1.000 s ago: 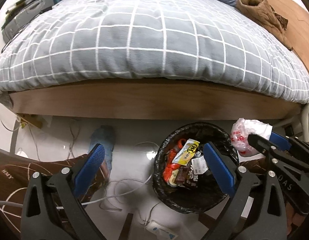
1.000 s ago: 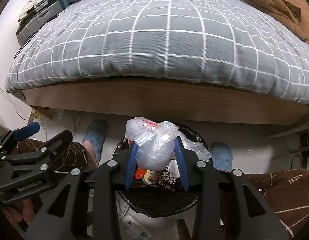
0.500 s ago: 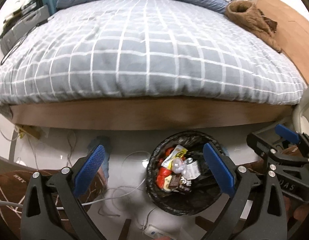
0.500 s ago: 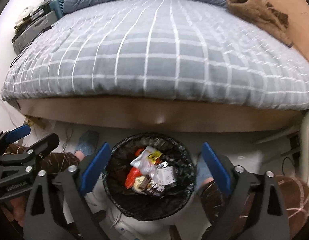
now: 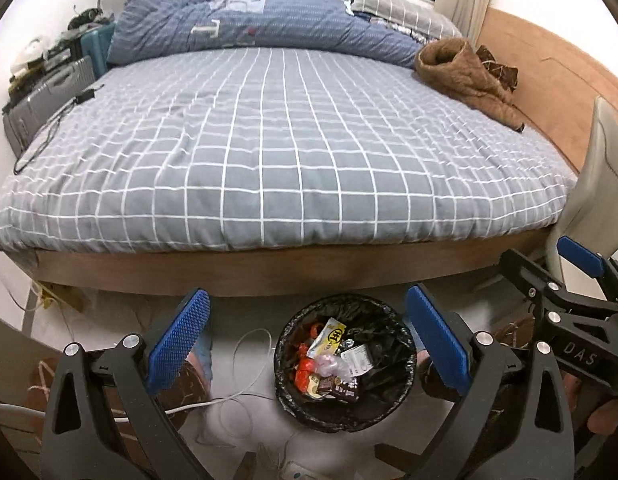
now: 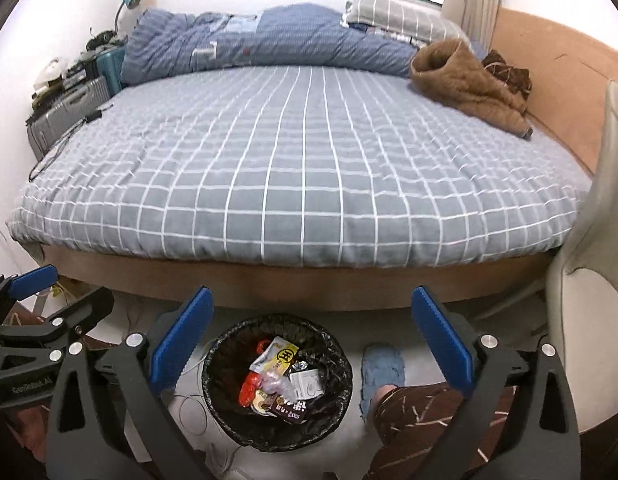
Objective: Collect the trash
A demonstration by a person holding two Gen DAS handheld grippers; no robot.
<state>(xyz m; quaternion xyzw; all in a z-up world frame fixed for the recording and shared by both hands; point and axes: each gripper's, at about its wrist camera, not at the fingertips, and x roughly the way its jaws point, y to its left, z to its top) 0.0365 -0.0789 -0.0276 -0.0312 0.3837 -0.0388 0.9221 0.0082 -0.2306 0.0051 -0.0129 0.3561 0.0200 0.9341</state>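
Note:
A round bin with a black liner (image 5: 345, 408) (image 6: 229, 412) stands on the floor by the foot of the bed. It holds several wrappers and a crumpled clear plastic bag (image 5: 329, 364) (image 6: 275, 380). My left gripper (image 5: 309, 344) is open and empty, raised above the bin. My right gripper (image 6: 311, 346) is open and empty, also above the bin. The right gripper also shows at the right edge of the left wrist view (image 5: 565, 300). The left gripper also shows at the left edge of the right wrist view (image 6: 41, 320).
A bed with a grey checked cover (image 5: 289, 152) fills the view, with a blue duvet (image 5: 249, 20) and a brown garment (image 5: 465, 68) on it. Suitcases (image 5: 49, 92) stand at the left. White cables (image 5: 237, 396) lie on the floor. A blue slipper (image 6: 383, 368) and my legs flank the bin.
My right gripper opened and let the plastic bag drop into the bin. Both grippers then rose and tilted up, so the bin looks smaller and the whole bed shows.

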